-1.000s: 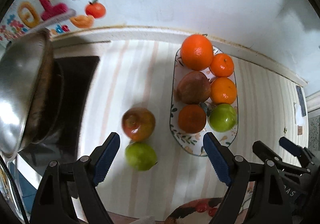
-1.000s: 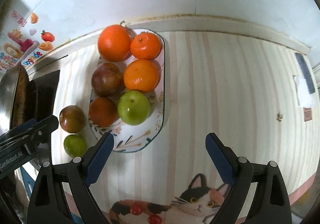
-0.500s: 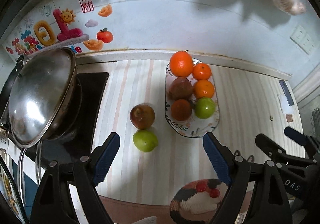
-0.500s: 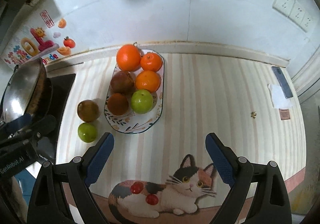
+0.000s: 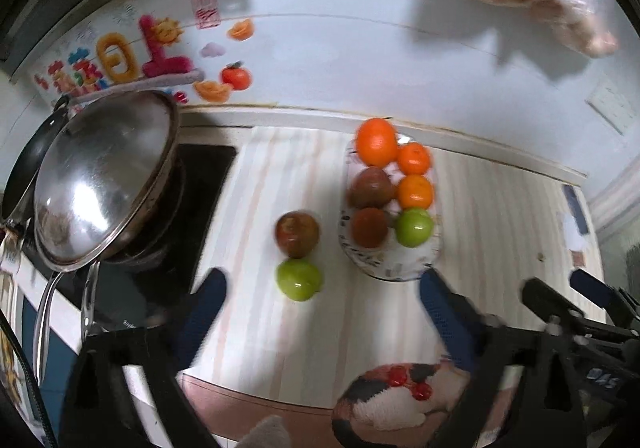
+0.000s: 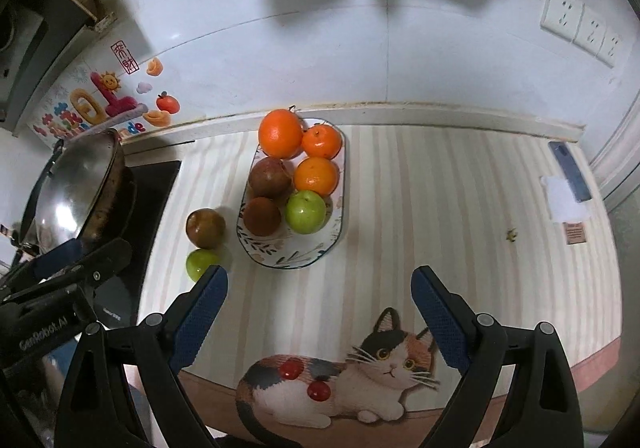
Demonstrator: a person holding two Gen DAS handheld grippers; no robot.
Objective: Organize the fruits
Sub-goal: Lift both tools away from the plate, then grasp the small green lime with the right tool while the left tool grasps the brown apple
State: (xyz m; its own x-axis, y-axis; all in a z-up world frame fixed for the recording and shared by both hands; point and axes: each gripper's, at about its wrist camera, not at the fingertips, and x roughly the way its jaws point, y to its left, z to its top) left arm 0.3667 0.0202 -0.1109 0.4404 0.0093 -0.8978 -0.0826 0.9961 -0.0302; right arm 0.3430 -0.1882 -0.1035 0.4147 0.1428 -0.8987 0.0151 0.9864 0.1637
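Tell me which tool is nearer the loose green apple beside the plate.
Left. The left tool, jaws opening and empty, hangs directly over the green apple. The right tool sits farther right, below the plate, the apple just outside its left finger.

Plate, oval, leaf-patterned, ahead of right gripper: six fruits in two rows, three oranges, two brownish, one green. Beyond its left pad, on the mat: brown fruit, green fruit nearer, almost touching
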